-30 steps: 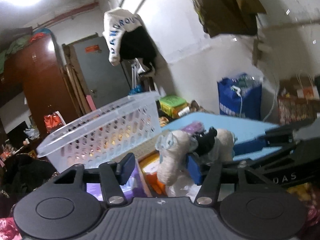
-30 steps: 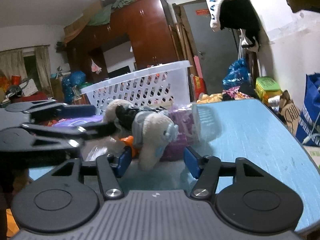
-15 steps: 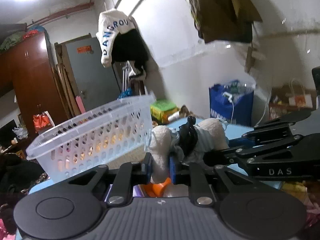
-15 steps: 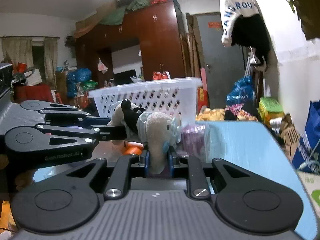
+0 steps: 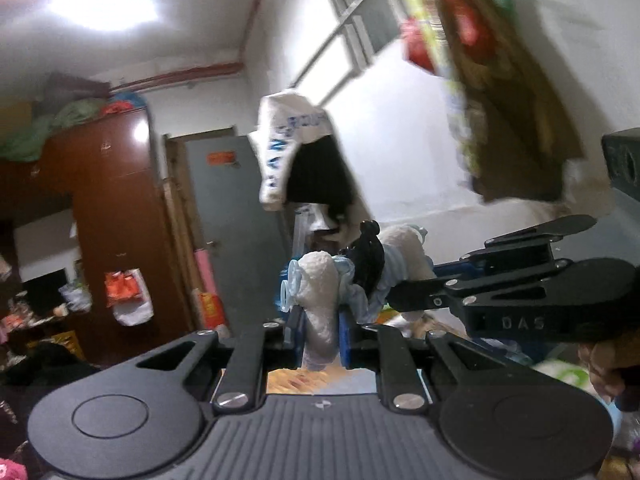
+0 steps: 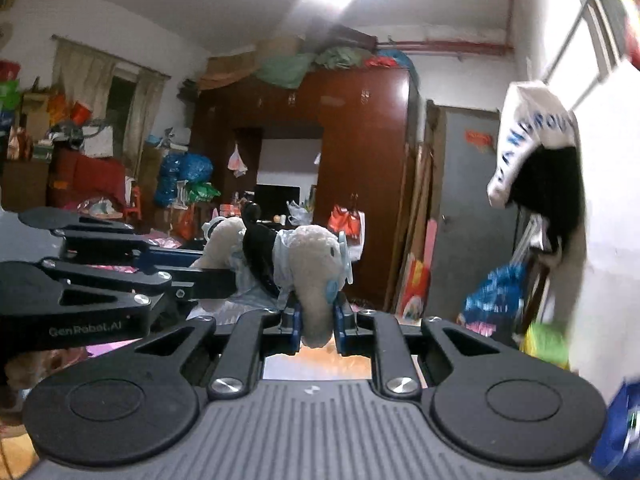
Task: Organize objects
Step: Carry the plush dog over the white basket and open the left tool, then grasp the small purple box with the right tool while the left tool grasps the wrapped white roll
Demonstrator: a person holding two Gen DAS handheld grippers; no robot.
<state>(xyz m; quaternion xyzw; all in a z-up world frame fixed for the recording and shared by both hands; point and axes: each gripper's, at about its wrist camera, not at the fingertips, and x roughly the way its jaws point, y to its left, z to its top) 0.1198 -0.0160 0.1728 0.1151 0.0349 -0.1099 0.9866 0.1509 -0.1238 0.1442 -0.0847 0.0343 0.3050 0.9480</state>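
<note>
**Plush toy held aloft between two grippers**

Left wrist view: the left gripper (image 5: 319, 338) is closed down on one pale leg of a plush toy (image 5: 320, 280), a cream stuffed animal with a black middle part and light blue frills. The blue pads (image 5: 345, 340) press the leg from both sides. The toy is up in the air, clear of any surface seen here. The right gripper (image 5: 416, 280) comes in from the right and its fingers meet the toy's far end (the exact contact is hidden behind the body).

Right wrist view: the right gripper (image 6: 316, 326) is likewise pinched tight on a plush limb, and the toy (image 6: 280, 252) spans across to the left gripper (image 6: 216, 272) at its other end.

A judgement: the toy seems mid-carry toward wherever it belongs. To do it well, move both hands together at one pace, so the soft limbs are not stretched or pulled from the pads, and release one side only once the toy is over its place.
</note>
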